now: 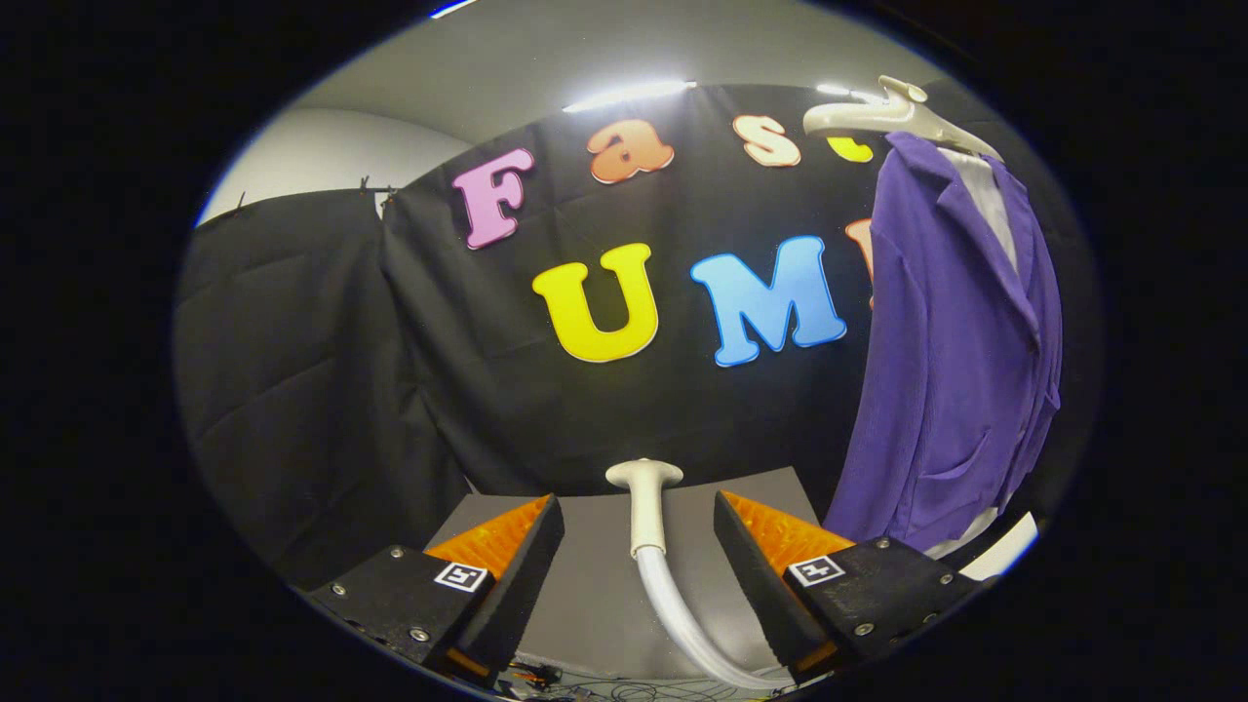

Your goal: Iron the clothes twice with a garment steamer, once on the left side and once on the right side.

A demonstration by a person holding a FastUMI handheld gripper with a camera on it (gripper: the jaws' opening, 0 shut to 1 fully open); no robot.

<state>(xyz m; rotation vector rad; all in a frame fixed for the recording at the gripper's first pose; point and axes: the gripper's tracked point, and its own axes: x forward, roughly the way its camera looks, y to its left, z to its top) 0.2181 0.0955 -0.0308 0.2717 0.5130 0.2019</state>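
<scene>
Gripper (639, 546) spread wide, nothing pinched yet. The steamer head (645, 497) stands upright on the desk (585, 595) between the fingers, hose (682, 614) trailing back. The purple jacket (955, 351) hangs off to the right on its hanger (877, 112). Looks like neither side has been steamed: pickup comes first.

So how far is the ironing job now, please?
Nothing looks done yet. In hand: the gripper has its fingers open on either side of the steamer head, not pressing it. Left: closing on it, then steaming the purple jacket, hanging off to the right, on both sides.
</scene>
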